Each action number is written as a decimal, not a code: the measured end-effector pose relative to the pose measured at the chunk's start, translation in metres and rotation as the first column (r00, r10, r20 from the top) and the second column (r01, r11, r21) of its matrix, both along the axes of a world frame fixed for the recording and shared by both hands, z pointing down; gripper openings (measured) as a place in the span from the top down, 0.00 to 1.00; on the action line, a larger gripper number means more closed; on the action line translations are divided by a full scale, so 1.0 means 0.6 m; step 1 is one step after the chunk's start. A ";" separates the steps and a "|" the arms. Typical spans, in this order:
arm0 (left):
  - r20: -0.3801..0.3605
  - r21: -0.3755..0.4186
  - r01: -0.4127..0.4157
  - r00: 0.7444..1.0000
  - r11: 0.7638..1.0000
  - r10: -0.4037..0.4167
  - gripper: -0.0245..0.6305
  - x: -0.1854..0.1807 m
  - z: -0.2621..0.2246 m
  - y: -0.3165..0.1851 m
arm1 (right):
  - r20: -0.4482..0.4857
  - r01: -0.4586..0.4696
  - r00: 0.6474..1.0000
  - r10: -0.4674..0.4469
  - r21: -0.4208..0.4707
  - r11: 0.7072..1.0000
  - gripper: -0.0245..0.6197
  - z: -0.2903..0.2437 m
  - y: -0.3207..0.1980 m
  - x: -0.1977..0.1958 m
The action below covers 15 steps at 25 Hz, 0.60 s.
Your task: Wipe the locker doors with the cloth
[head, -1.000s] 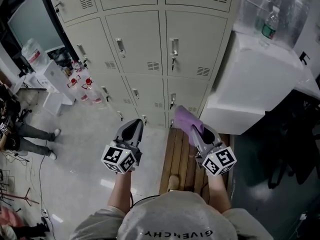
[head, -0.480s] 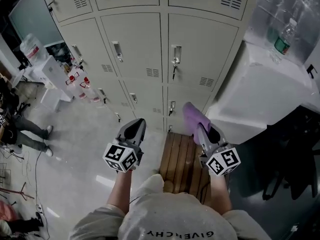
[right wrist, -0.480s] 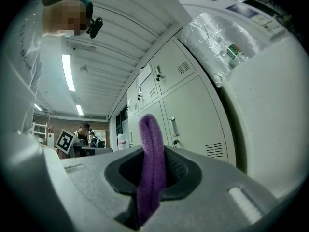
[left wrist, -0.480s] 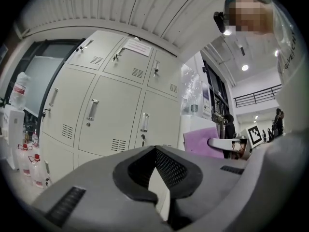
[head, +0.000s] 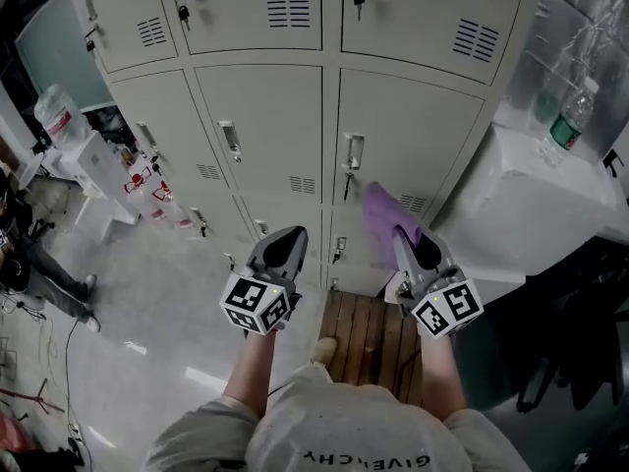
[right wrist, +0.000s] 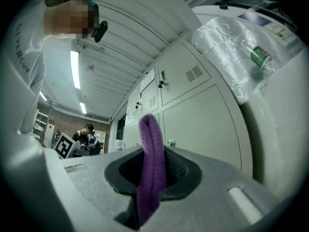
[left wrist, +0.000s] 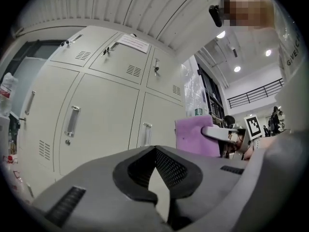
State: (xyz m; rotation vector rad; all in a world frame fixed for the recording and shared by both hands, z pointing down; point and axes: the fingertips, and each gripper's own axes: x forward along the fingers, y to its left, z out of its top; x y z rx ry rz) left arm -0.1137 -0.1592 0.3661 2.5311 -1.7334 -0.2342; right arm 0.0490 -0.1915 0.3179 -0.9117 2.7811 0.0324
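Cream metal locker doors [head: 265,126] fill the upper head view, each with a handle and vent slots. My right gripper [head: 401,234] is shut on a folded purple cloth [head: 383,212], which sticks up past the jaws just below the handle [head: 354,152] of the middle-right door [head: 413,136]. In the right gripper view the cloth [right wrist: 152,144] stands between the jaws of the gripper [right wrist: 152,153], apart from the doors [right wrist: 203,124]. My left gripper [head: 292,234] is shut and holds nothing. Its own view shows the gripper [left wrist: 154,149], the doors [left wrist: 96,124] and the cloth [left wrist: 193,135].
A white appliance [head: 531,205] with a water bottle [head: 567,126] on top stands right of the lockers. A wooden slatted bench [head: 369,327] lies under my arms. Bottles [head: 147,180] and a water jug [head: 54,111] sit on the floor at left, near a person's legs [head: 49,273].
Both grippers have risen and moved closer to the lockers. The cloth has gone from the bottom row up to the lower part of the middle-right door.
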 end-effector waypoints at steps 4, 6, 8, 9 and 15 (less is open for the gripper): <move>0.008 0.032 -0.022 1.000 0.999 0.021 0.96 -0.013 -0.034 -0.056 | 0.008 0.009 1.000 -0.010 0.068 0.998 0.88 -0.051 -0.054 -0.042; 0.006 0.042 -0.025 1.000 0.999 0.024 0.96 -0.023 -0.048 -0.079 | 0.015 0.013 1.000 -0.014 0.096 0.995 0.88 -0.073 -0.080 -0.062; 0.008 0.053 -0.020 1.000 0.998 0.020 0.96 -0.035 -0.060 -0.099 | 0.016 0.017 1.000 -0.019 0.125 0.992 0.88 -0.095 -0.102 -0.081; 0.010 0.057 -0.017 1.000 0.998 0.016 0.96 -0.041 -0.066 -0.109 | 0.013 0.017 1.000 -0.019 0.140 0.990 0.88 -0.106 -0.112 -0.090; 0.013 0.088 -0.028 1.000 0.996 0.027 0.96 -0.063 -0.093 -0.155 | 0.038 0.009 0.999 -0.018 0.231 0.973 0.88 -0.176 -0.160 -0.141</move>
